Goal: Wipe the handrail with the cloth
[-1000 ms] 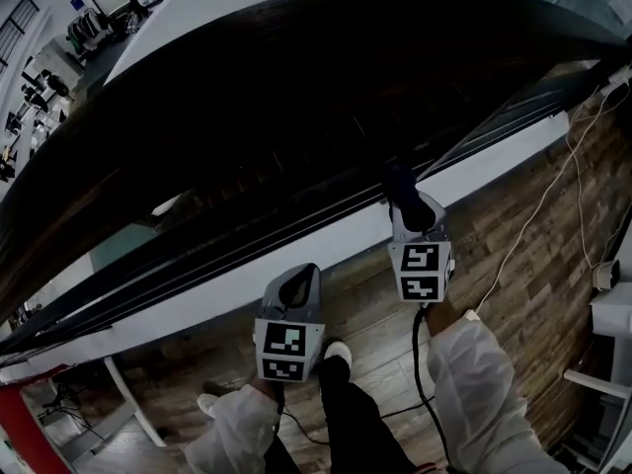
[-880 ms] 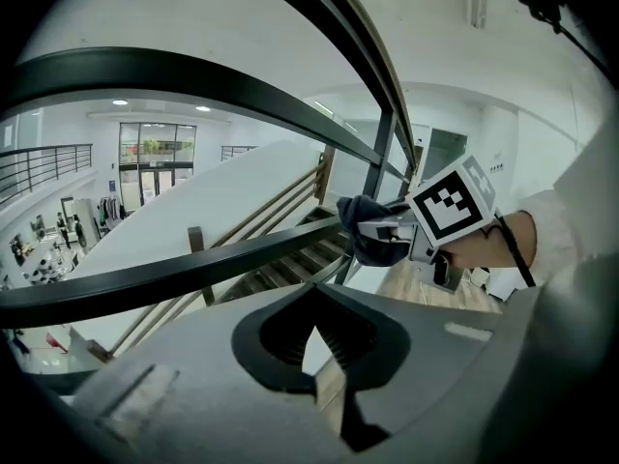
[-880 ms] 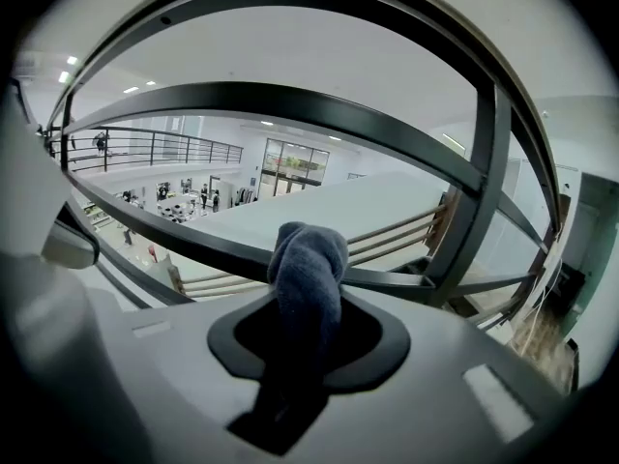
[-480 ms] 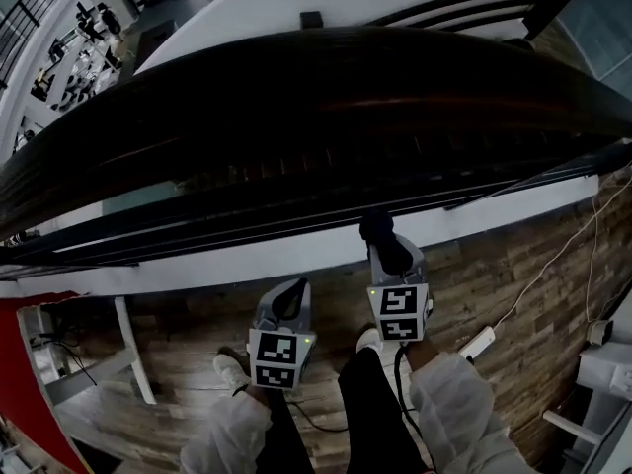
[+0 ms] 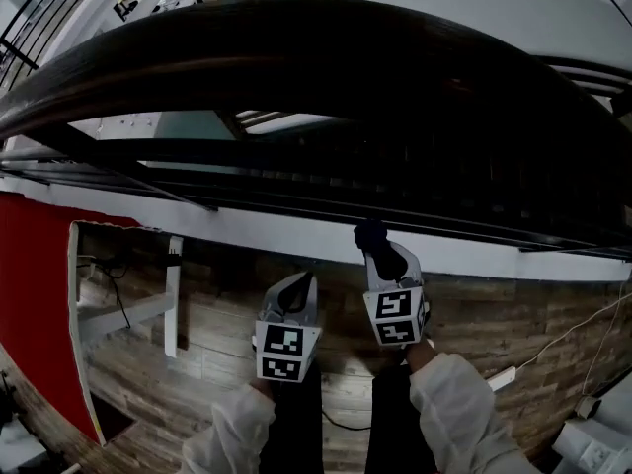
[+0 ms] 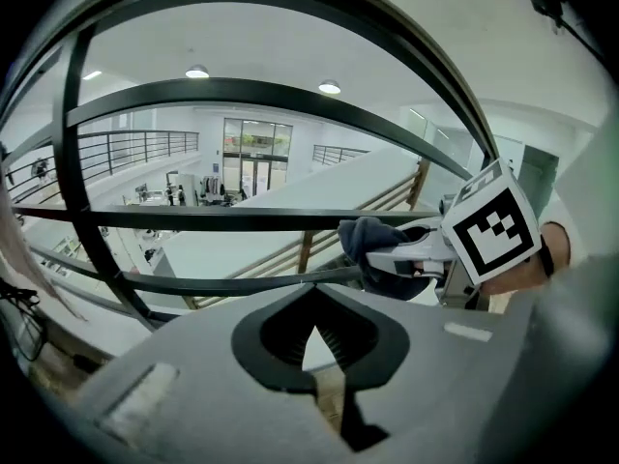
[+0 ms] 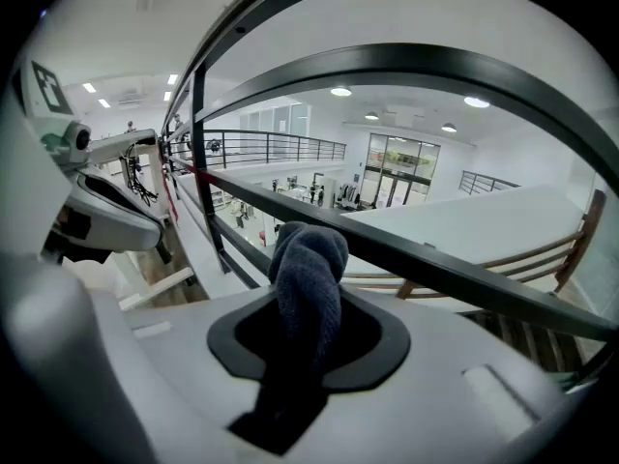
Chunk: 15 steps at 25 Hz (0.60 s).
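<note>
Handrail (image 5: 296,57) first: it sweeps as a broad dark arc across the upper part of the head view, and the cloth (image 7: 308,269) is not on it. Your right gripper (image 5: 383,257) sits low at centre right of that view. Its jaws are clamped on the dark cloth, which stands up out of the tips in a rolled wad. In the right gripper view a thin metal bar (image 7: 455,278) crosses just behind the wad. Whether they touch cannot be told, but that bar is not the rail top you are after. Your left gripper (image 5: 299,286), at lower centre, has its jaws pressed together with nothing between them. To wipe well, you likely need to raise the right gripper until the wad meets the top face of the handrail. Tilt it so the cloth, not the jaw tips, bears on the wood, then draw along the curve with steady pressure. Clamp firmly, since the bunched wad could drag out. Hold the left gripper clear of the bars.
</note>
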Motion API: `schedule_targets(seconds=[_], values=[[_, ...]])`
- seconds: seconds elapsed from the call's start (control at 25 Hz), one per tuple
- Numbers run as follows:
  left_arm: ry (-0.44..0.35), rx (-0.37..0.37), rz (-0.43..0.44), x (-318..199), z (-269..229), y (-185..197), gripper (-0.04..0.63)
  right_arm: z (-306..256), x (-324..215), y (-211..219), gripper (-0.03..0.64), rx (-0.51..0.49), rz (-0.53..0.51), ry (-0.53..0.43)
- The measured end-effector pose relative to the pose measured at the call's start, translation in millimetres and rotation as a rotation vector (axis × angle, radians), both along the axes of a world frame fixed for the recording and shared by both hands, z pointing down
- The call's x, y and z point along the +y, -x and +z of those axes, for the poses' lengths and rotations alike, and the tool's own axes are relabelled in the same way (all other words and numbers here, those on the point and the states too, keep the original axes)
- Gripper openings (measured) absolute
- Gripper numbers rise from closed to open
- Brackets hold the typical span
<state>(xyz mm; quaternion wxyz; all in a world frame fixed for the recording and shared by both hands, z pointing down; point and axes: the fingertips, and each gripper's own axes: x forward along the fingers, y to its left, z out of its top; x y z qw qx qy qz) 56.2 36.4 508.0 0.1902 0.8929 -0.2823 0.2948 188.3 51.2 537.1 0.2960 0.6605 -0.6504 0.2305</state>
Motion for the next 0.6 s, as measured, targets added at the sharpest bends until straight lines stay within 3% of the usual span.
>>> schedule_targets(seconds=[0.28, 0.6], values=[[-0.021, -0.011, -0.16, -78, 16, 136, 0.002, 29, -78, 138, 0.095, -0.021, -0.156, 0.022], [-0.036, -0.008, -0.3, -145, 34, 251, 0.003, 49, -152, 239, 0.095, -0.016, -0.269, 0.018]])
